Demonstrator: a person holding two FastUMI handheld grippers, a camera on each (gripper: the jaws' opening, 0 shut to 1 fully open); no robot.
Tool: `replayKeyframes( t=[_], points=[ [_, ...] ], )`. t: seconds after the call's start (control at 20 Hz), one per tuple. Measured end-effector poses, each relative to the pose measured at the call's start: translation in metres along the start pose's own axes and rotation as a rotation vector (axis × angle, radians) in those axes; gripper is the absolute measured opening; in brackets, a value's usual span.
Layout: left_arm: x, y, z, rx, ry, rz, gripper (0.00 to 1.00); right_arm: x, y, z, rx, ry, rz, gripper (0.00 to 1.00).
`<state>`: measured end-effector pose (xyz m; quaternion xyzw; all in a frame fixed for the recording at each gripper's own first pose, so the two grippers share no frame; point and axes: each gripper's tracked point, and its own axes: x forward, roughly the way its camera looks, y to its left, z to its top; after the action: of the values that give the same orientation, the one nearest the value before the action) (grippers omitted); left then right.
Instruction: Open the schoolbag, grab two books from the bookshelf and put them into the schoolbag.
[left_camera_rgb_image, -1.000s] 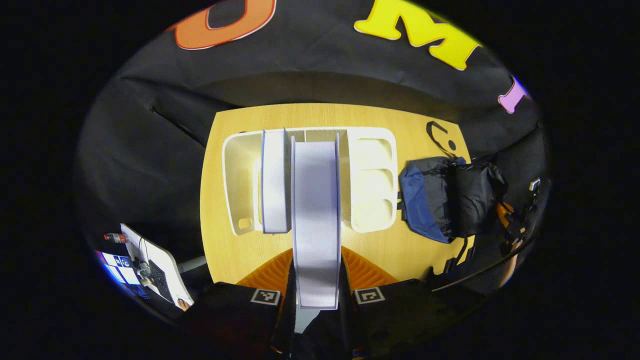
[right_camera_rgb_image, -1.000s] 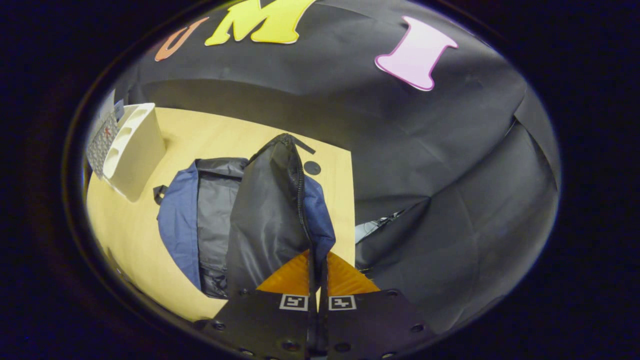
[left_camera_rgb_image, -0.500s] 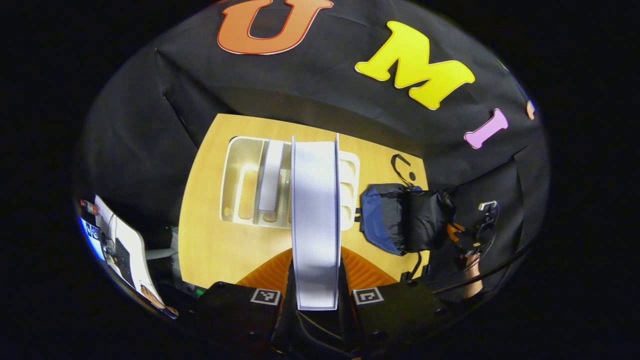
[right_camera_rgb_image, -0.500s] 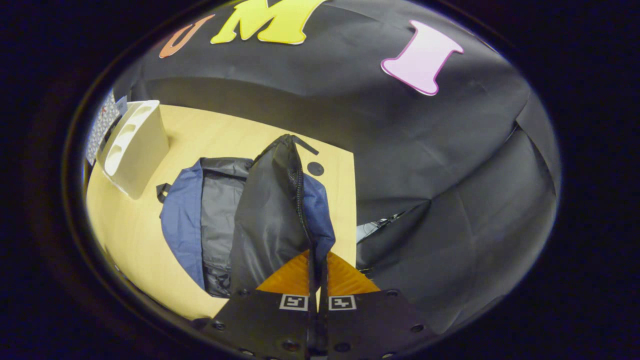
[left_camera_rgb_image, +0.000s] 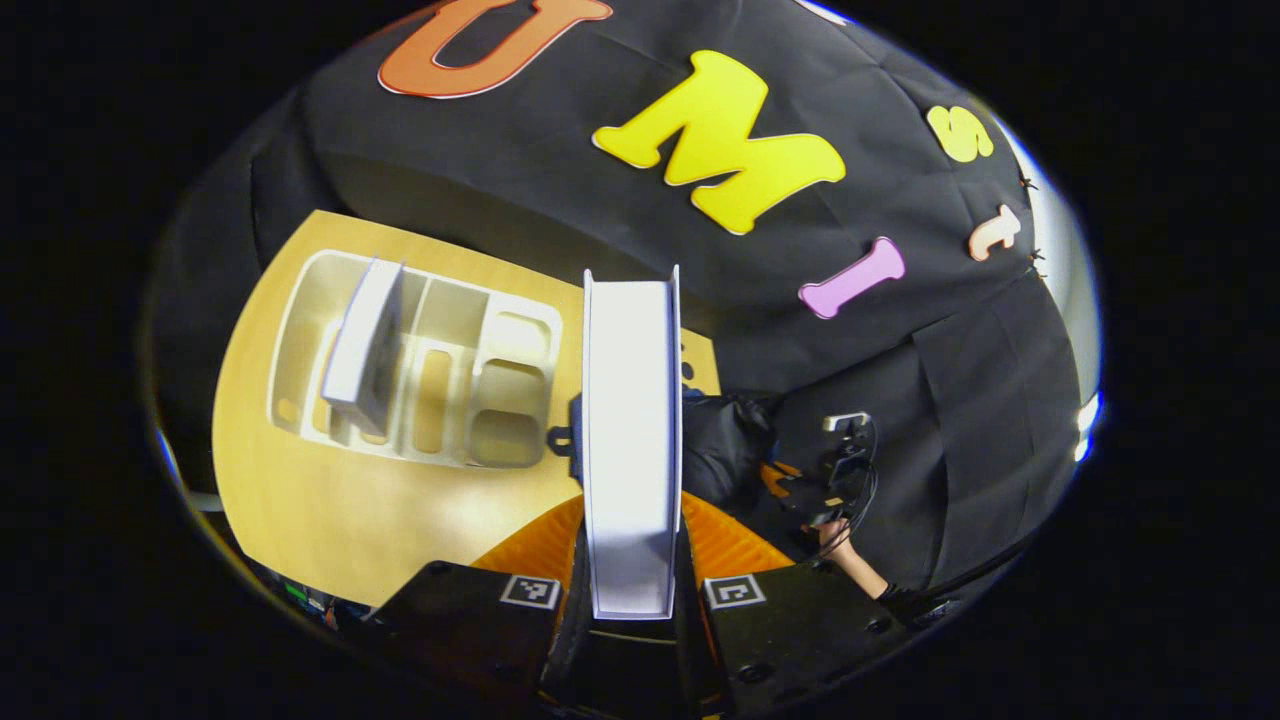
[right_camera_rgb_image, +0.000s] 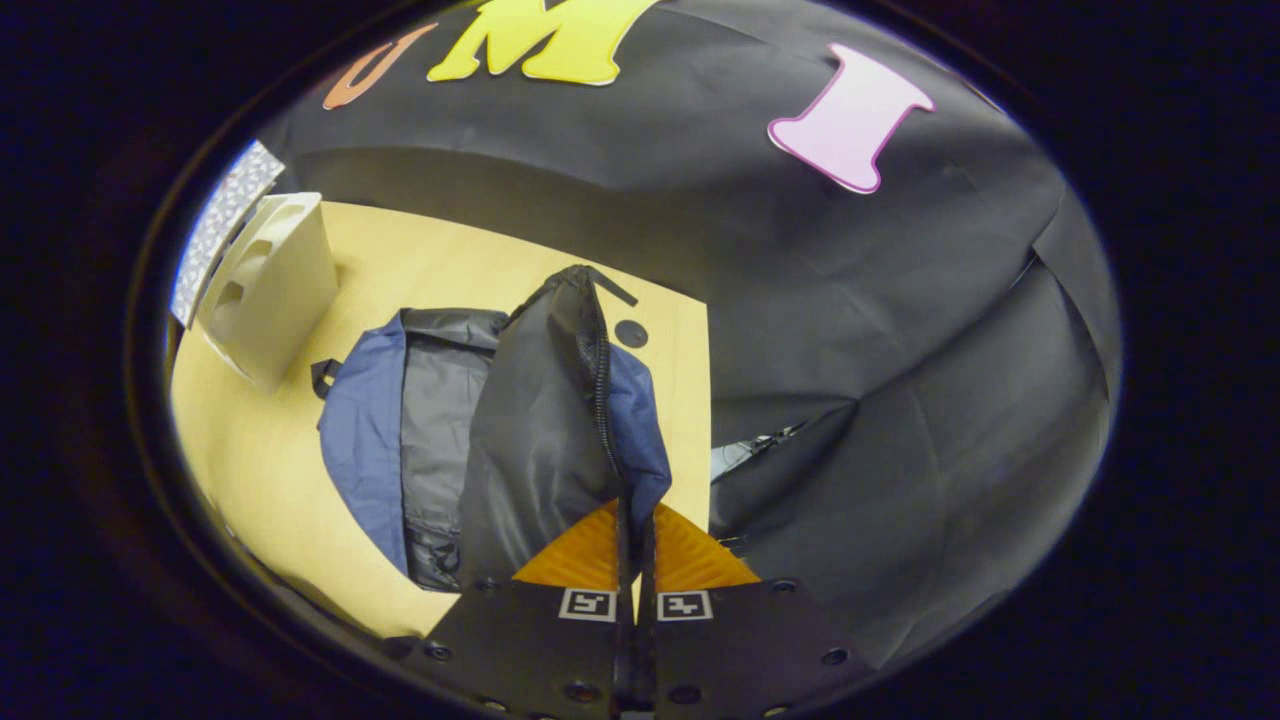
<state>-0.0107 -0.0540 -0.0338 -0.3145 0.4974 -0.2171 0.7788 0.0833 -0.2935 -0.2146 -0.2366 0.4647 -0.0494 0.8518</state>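
White book (left_camera_rgb_image: 630, 440) in left claw (left_camera_rgb_image: 632, 560), one shelved (left_camera_rgb_image: 362, 345); right claw (right_camera_rgb_image: 634, 560) pinches schoolbag flap (right_camera_rgb_image: 545, 420).

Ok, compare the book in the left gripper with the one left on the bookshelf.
The held book is clamped between the left gripper's fingers, off the bookshelf; the other book stands in a slot. The held book looms large and upright; the other looks smaller and tilted. Both show pale, whitish edges.
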Motion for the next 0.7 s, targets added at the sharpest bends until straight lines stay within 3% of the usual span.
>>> replayKeyframes(
  t=[0.05,0.1,0.3,0.35,0.7],
  points=[
    [0.010,-0.007,-0.003,-0.003,0.000,-0.026,0.38,-0.001,0.001,0.001,-0.003,-0.002,-0.002,0.04],
    [0.020,-0.011,-0.008,-0.003,0.004,-0.042,0.38,-0.002,0.001,0.001,-0.007,-0.006,-0.004,0.00],
    [0.062,-0.025,-0.024,0.007,0.017,-0.074,0.38,-0.004,0.003,0.002,-0.032,-0.009,-0.008,0.04],
    [0.073,-0.026,-0.028,0.011,0.017,-0.078,0.39,-0.004,0.003,0.002,-0.031,-0.006,-0.006,0.00],
    [0.152,-0.024,-0.066,-0.021,0.073,-0.046,0.38,-0.001,0.000,-0.001,0.001,0.002,0.008,0.00]
  ],
)
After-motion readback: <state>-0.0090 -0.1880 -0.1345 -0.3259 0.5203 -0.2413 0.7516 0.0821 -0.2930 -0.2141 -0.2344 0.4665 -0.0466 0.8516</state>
